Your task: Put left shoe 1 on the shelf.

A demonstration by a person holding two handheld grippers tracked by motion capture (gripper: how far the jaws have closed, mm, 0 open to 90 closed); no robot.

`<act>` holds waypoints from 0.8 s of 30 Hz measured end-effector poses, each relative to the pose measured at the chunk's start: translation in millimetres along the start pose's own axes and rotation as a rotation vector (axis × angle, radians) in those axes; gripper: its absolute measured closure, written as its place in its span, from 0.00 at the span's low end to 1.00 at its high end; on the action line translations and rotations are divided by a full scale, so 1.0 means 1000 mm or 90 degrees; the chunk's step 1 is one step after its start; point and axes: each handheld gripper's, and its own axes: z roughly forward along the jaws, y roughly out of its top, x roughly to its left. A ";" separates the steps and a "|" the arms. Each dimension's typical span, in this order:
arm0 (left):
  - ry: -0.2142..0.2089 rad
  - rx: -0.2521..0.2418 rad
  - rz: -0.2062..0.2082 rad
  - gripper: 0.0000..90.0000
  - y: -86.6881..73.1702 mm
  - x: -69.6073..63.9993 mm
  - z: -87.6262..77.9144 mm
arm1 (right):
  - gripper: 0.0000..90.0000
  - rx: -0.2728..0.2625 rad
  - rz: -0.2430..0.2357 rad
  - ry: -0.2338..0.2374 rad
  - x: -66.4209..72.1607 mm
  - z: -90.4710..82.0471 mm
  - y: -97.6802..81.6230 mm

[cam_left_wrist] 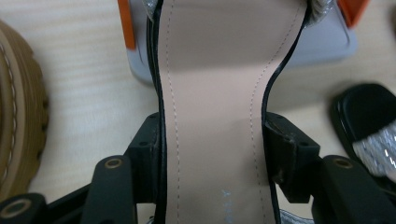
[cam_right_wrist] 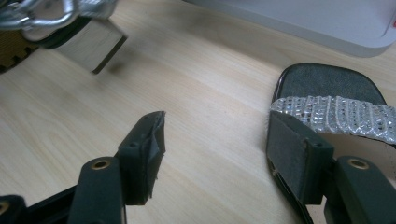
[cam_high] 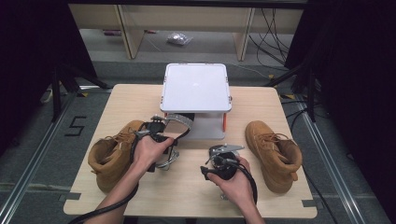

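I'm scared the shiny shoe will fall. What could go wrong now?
1. The left claw pinches the sandal only by the thin edges of its sole, so it might slip or twist out.
2. The sandal's front is already near the grey rack with orange posts, so it could bump the rack.
3. The right claw is open right beside the second sandal and might nudge it across the table.

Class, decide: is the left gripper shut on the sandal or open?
Shut on it: the left gripper's two pads press the sandal's insole edges from both sides.
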 end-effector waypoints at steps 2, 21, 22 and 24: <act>0.005 -0.008 -0.010 0.49 0.004 0.001 0.006 | 0.42 -0.001 0.004 0.002 0.000 0.000 0.000; 0.011 0.018 -0.045 0.49 0.007 -0.004 0.043 | 0.42 -0.003 -0.002 0.000 0.000 0.002 0.000; 0.011 0.018 -0.045 0.49 0.007 -0.004 0.043 | 0.42 -0.003 -0.002 0.000 0.000 0.002 0.000; 0.009 0.023 -0.052 0.48 0.008 -0.003 0.045 | 0.42 -0.002 0.001 0.001 0.001 0.002 0.000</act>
